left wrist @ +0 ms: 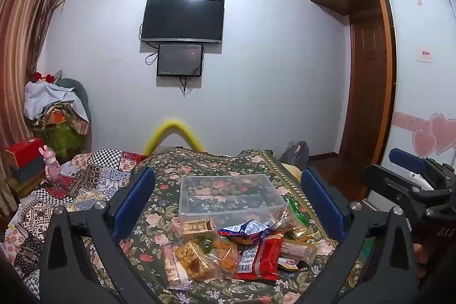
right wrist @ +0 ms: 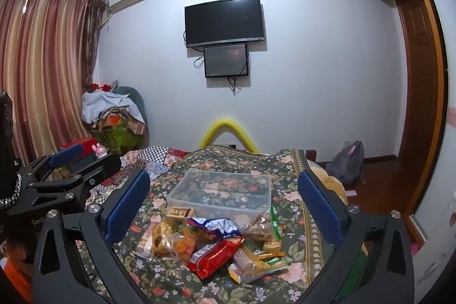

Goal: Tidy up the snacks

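Observation:
A pile of snack packets [left wrist: 236, 250] [right wrist: 216, 244] lies on a floral bedspread, with a red packet [left wrist: 260, 258] [right wrist: 213, 255] and clear bags of orange snacks [left wrist: 205, 255] [right wrist: 176, 242] in it. Just behind the pile stands an empty clear plastic box [left wrist: 228, 197] [right wrist: 222, 191]. My left gripper [left wrist: 228, 201] hangs open above the pile, nothing between its blue pads. My right gripper [right wrist: 225, 204] is open too, over the same pile and holding nothing. Each gripper shows at the edge of the other's view: the right gripper [left wrist: 410, 173] and the left gripper [right wrist: 65, 161].
The bed [left wrist: 256, 161] carries a patchwork quilt [left wrist: 85, 178] at left. A yellow foam arch [left wrist: 173, 130] stands at its far end. Clothes are heaped on a chair [left wrist: 57, 110] by the curtain. A backpack [right wrist: 347, 161] lies on the floor at right, near a wardrobe [left wrist: 370, 76].

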{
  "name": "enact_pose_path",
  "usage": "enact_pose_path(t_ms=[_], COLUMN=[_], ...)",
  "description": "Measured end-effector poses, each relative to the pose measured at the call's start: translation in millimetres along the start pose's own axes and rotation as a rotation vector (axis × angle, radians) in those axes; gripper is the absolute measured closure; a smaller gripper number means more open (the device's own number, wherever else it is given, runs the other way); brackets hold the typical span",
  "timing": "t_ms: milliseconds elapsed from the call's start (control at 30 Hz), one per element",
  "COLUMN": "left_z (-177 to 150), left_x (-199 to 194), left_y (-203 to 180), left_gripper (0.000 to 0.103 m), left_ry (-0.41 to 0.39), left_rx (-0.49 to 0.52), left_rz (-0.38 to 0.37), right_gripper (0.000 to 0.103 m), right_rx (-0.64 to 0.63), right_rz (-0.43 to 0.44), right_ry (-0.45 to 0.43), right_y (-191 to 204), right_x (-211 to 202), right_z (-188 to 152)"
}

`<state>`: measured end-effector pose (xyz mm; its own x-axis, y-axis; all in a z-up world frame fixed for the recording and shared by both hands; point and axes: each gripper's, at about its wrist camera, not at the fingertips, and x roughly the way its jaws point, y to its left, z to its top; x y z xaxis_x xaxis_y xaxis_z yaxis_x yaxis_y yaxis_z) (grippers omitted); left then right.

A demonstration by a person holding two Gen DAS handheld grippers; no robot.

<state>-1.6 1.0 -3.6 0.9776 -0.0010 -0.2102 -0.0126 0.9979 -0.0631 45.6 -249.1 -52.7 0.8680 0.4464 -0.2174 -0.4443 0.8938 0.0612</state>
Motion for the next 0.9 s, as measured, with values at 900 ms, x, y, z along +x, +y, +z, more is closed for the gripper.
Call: enact_pose_path(t_ms=[900], left_z=[1.8], left_x=[-4.0], left_y=[-4.7], left_gripper=[0.000], left_ry=[-0.012], left_rx=[0.018], left_rz=[-0.005], right_gripper=[0.000], right_rx=[0.000], right_rz=[0.008], right_ry=[-0.007], right_y=[-1.5], right_x=[-3.3], right_z=[5.5])
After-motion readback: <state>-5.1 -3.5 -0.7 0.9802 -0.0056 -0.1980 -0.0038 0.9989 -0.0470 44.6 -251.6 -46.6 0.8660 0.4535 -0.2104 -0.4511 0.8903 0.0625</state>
